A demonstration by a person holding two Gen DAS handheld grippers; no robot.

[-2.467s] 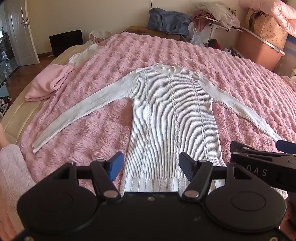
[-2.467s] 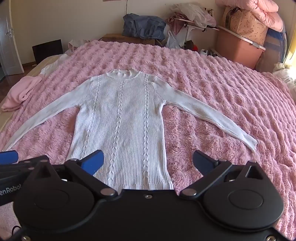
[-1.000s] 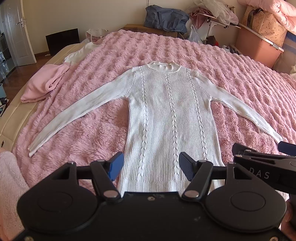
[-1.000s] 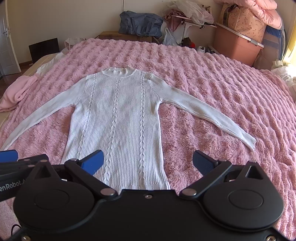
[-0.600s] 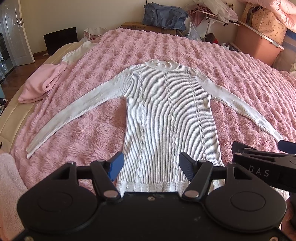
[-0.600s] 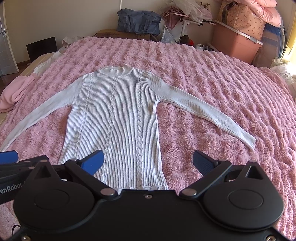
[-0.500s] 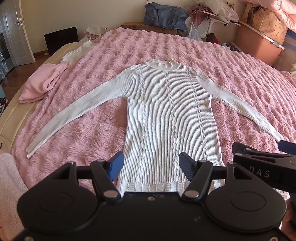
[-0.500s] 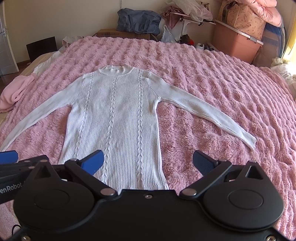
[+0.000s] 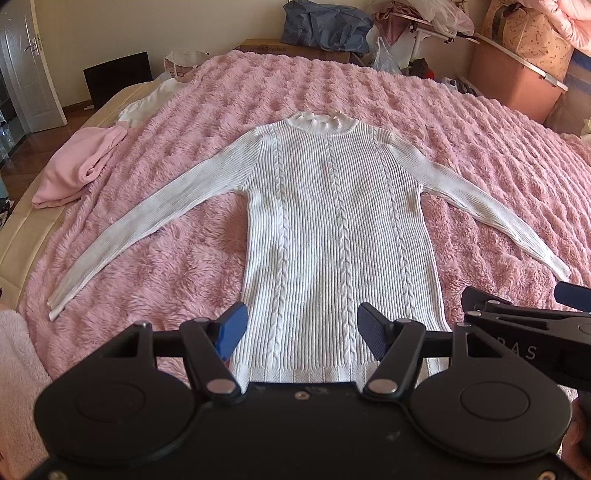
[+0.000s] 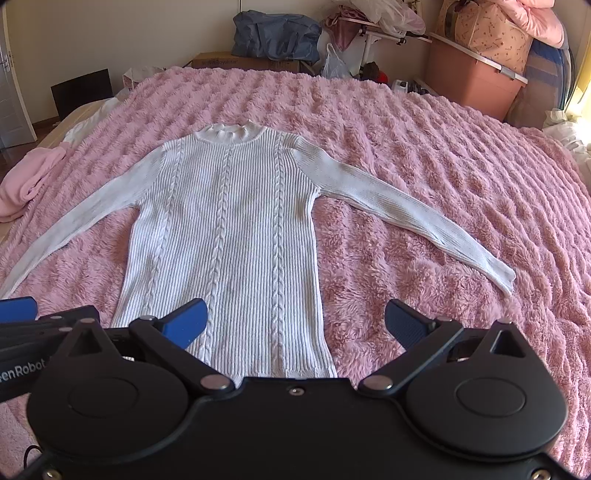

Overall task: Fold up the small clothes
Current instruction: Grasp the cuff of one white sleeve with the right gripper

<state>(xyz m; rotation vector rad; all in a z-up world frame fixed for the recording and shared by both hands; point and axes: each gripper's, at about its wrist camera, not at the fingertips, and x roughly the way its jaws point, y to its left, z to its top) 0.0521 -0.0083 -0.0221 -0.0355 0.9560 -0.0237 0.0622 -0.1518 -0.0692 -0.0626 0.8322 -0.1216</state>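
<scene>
A white cable-knit sweater [image 9: 336, 221] lies flat and face up on the pink fluffy blanket [image 9: 184, 266], collar far, hem near, both sleeves spread out to the sides. It also shows in the right wrist view [image 10: 229, 236]. My left gripper [image 9: 302, 328] is open and empty, hovering above the hem. My right gripper [image 10: 295, 321] is open wider and empty, above the hem's right corner. The right gripper's body shows at the right edge of the left wrist view [image 9: 528, 321].
A folded pink garment [image 9: 74, 166] and a white cloth [image 9: 147, 103] lie at the bed's left edge. Past the far end stand a blue bag [image 10: 277, 35] on a cardboard box, a black box [image 9: 116, 77] and a pink storage bin [image 10: 476, 85].
Both grippers have drifted slightly over the hem; the sweater sits a little differently in both views. Both stay open and empty. The sweater has not moved.
</scene>
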